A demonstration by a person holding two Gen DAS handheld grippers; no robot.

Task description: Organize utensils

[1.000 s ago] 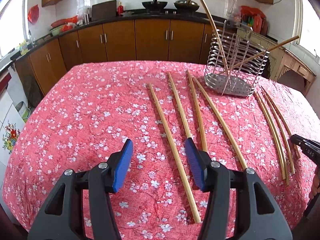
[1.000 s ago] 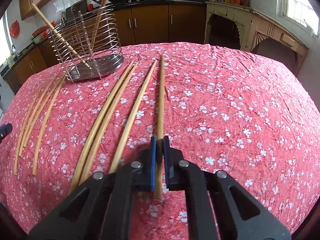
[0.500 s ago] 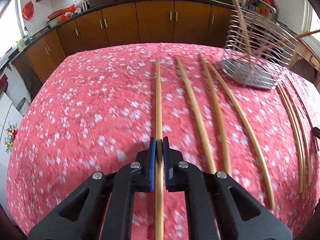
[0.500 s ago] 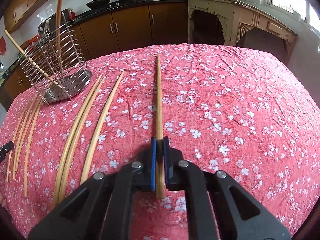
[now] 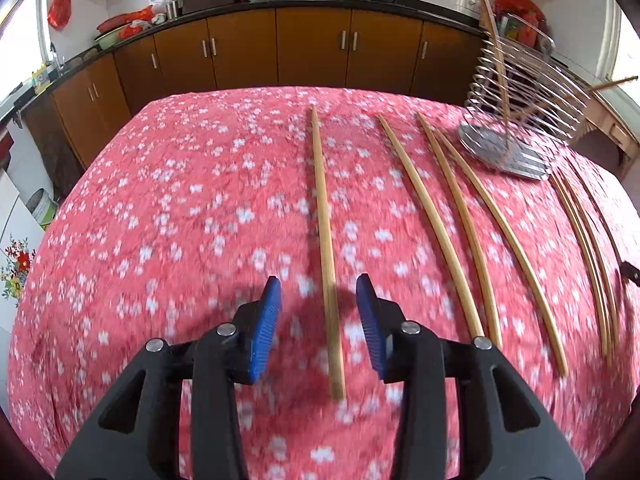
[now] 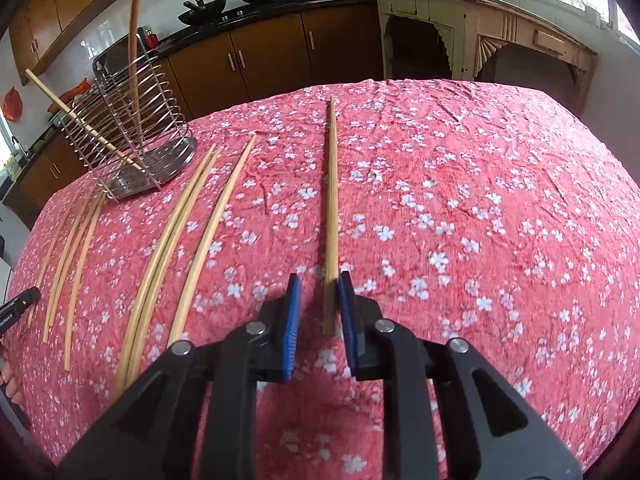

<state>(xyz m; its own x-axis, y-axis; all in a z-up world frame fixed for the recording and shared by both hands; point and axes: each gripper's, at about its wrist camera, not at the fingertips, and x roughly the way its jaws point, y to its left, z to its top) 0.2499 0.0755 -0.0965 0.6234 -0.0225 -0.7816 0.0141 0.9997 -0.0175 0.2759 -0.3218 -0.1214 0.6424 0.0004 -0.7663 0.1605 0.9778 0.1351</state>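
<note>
Two chopsticks (image 6: 134,44) already stand in the wire holder (image 6: 132,136) at upper left, many lie on the cloth (image 6: 480,220), while left gripper (image 5: 319,322) and right gripper (image 6: 319,314), jaws just parted, each straddle one (image 5: 326,240) unclamped.

chopsticks (image 5: 456,228) lying side by side on tablecloth (image 5: 180,220), wire holder (image 5: 520,104) behind them, two chopsticks in it
</note>
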